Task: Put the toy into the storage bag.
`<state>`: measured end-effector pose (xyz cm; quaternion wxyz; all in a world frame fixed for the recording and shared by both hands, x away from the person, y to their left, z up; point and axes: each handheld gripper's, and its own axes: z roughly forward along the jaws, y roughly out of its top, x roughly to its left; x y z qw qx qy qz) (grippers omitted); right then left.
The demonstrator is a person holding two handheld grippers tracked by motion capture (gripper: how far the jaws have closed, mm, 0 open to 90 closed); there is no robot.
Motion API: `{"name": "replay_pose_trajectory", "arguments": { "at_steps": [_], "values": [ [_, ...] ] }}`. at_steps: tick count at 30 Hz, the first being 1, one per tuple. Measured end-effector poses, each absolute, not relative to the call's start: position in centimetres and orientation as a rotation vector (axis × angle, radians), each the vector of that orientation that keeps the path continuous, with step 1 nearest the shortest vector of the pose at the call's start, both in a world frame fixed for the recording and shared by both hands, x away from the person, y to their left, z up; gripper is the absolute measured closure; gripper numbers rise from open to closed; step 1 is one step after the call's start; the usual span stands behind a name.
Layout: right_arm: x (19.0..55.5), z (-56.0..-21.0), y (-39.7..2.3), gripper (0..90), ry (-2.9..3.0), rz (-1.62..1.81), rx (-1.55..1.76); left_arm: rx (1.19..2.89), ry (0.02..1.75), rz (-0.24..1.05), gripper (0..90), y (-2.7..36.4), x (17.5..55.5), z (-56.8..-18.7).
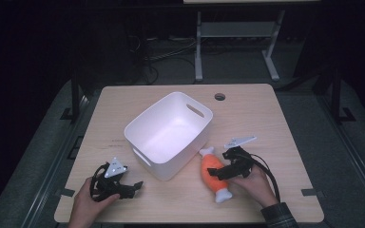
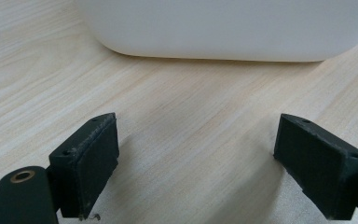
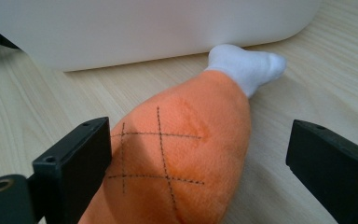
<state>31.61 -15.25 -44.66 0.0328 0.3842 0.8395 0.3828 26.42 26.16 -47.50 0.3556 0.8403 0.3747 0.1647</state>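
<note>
An orange plush drumstick (image 1: 214,173) with white ends lies on the wooden table (image 1: 266,123), just right of a white plastic bin (image 1: 168,133). My right gripper (image 1: 217,172) is open and straddles the toy's orange body (image 3: 177,154); its jaws stand on either side, the left one close against the plush. One white end (image 3: 247,65) points at the bin wall (image 3: 144,28). My left gripper (image 1: 135,185) rests open on the table at the front left, jaws facing the bin (image 2: 223,28), with bare wood between them.
The bin is empty and has handle slots in its walls. A round cable hole (image 1: 219,97) sits in the table's far edge. Beyond the table stand the grey legs of another desk (image 1: 198,47) and cables on the floor.
</note>
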Motion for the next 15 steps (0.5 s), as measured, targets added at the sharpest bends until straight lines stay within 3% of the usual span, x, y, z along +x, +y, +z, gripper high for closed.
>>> {"name": "replay_pose_trajectory", "arguments": {
  "at_steps": [15],
  "values": [
    [31.1,-46.0,-14.0,7.6,2.630,1.200,1.158,2.166,0.970,0.426,12.9,26.1,26.4,-47.5]
  ]
}}
